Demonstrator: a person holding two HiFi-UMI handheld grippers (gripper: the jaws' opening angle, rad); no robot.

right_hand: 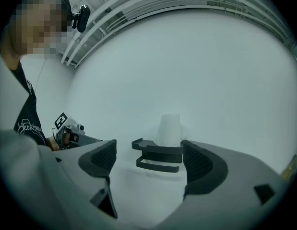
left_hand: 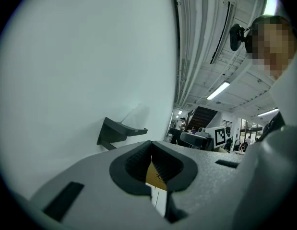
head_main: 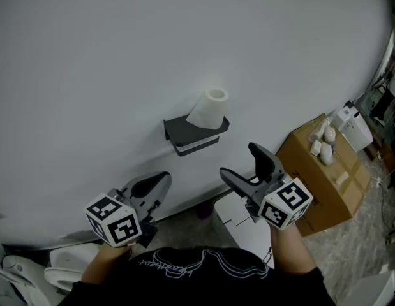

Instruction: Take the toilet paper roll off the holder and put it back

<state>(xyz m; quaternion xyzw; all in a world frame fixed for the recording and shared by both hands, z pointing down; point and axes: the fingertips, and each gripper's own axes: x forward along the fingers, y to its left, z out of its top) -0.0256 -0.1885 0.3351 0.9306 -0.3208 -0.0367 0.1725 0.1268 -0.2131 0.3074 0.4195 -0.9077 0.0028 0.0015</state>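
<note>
A white toilet paper roll [head_main: 210, 108] stands upright on the top shelf of a dark wall-mounted holder [head_main: 194, 132]. In the right gripper view the toilet paper roll [right_hand: 169, 130] and the holder [right_hand: 158, 155] sit straight ahead between the jaws. My right gripper [head_main: 243, 164] is open, empty, and a short way below and right of the holder. My left gripper [head_main: 154, 183] is shut with nothing in it, lower left of the holder. The left gripper view shows the holder [left_hand: 118, 131] from the side and the roll [left_hand: 134, 115] faintly against the wall.
A cardboard box [head_main: 325, 174] with white items on top stands at the right by the wall. A white box [head_main: 245, 225] sits on the floor below the right gripper. White objects [head_main: 31, 271] lie at the lower left.
</note>
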